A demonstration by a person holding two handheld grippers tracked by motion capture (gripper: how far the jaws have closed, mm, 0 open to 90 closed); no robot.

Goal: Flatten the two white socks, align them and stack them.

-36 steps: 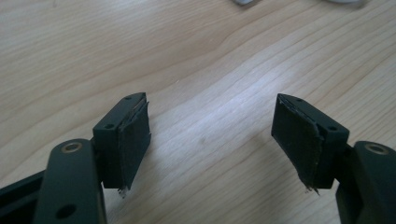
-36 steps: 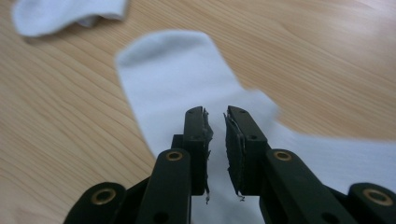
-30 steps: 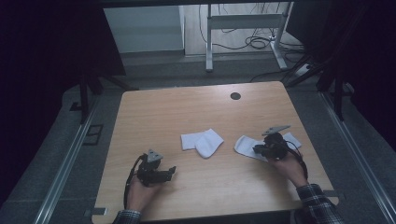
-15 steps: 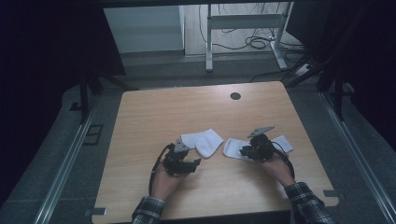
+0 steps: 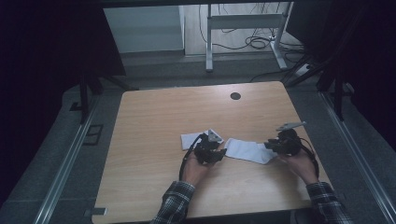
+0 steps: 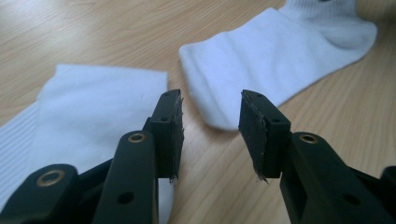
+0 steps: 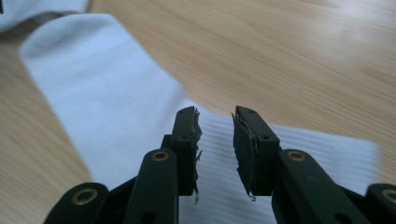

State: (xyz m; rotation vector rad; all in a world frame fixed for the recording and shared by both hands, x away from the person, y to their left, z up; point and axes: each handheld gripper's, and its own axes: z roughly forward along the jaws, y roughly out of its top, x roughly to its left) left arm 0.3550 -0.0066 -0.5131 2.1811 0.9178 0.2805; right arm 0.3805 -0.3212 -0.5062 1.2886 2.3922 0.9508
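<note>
Two white socks lie on the wooden table [image 5: 154,121]. One sock [image 5: 192,139] [image 6: 88,107] rests flat near the middle, partly hidden by my left gripper [image 5: 220,153]. The other sock [image 5: 248,150] [image 6: 285,56] [image 7: 102,88] stretches to the right. My left gripper [image 6: 210,105] is open between the two socks, its jaws just having been closing with nothing in them; a sock's rounded end lies just beyond the gap. My right gripper [image 5: 271,145] [image 7: 215,116] hovers over the right sock's ribbed cuff. Its jaws have just been opening, and a narrow gap holds nothing.
A round black cable hole [image 5: 235,96] sits near the table's far edge. Beyond the table stand a metal frame [image 5: 208,42] and loose cables [image 5: 254,43] on the floor. The person's plaid sleeves [image 5: 175,205] enter at the front edge.
The left hand has travelled from the table's front left up and right to the socks. The right sock has been drawn leftward and laid out; the right gripper has backed off to the right.
</note>
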